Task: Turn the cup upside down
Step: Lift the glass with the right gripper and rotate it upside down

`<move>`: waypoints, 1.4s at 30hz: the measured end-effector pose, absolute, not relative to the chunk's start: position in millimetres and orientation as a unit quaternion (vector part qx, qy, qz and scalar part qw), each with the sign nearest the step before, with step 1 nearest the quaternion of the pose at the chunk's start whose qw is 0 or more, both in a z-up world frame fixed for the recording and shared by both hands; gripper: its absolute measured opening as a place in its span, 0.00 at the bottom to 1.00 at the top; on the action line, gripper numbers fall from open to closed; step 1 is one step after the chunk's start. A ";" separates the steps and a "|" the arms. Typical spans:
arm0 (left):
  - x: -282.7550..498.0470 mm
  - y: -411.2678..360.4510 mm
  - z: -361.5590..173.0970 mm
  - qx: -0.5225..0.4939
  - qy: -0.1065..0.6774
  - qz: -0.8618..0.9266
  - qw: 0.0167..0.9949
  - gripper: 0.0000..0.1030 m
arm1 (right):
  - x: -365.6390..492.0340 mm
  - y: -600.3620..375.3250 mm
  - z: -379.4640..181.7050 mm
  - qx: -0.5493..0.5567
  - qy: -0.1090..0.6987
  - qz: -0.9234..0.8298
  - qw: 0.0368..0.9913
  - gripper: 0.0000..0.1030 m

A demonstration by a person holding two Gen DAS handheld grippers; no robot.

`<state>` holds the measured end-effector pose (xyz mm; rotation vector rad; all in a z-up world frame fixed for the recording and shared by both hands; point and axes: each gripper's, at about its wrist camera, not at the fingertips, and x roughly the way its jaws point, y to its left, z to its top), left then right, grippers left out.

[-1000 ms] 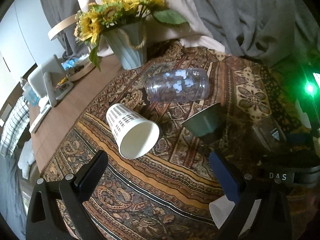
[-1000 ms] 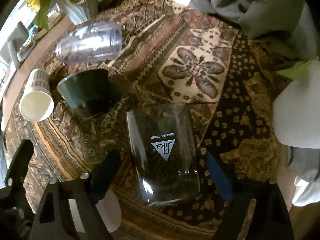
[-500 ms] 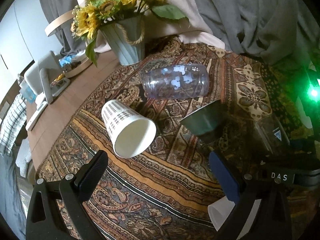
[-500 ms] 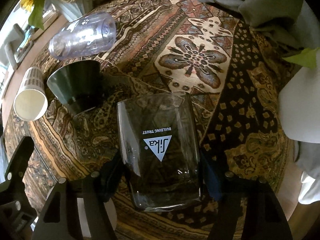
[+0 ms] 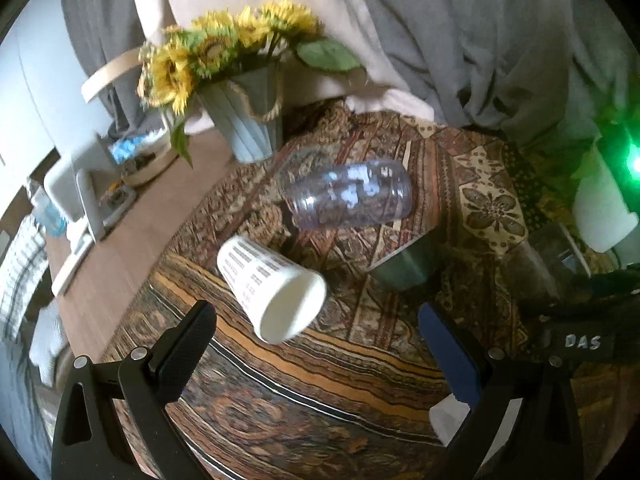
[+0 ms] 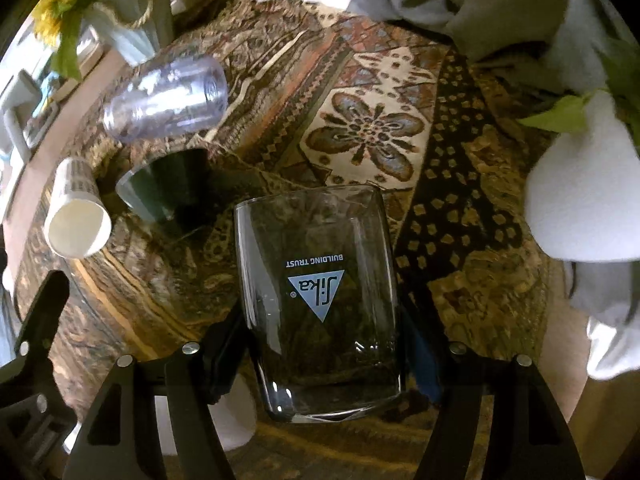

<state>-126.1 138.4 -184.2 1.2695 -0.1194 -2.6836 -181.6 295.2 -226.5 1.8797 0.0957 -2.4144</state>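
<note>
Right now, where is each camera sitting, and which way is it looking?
Left wrist: sits on the left gripper, looking forward and down at the table; its open fingers frame the paper cup.
Right wrist: sits on the right gripper, looking down at the glass between its fingers.
Both show: paper cup, plastic cup, green cup, glass, sunflowers.

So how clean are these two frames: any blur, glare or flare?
Left wrist view: motion blur smears the yellow sunflowers; green flare at the right edge. Right wrist view: sharper; small glints on the clear Sika-printed glass tumbler; white object overexposed.
</note>
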 end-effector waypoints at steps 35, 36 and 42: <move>-94.5 -42.4 -187.2 0.429 -0.133 -0.893 -0.009 1.00 | -76.0 130.0 -247.7 0.626 -0.178 -0.755 -0.085 0.68; -94.7 -43.2 -191.5 0.435 -0.135 -0.890 -0.007 1.00 | -76.1 129.6 -250.9 0.628 -0.180 -0.752 -0.086 0.68; -92.5 -44.1 -201.0 0.448 -0.143 -0.883 -0.003 1.00 | -73.0 129.0 -266.8 0.634 -0.184 -0.747 -0.086 0.68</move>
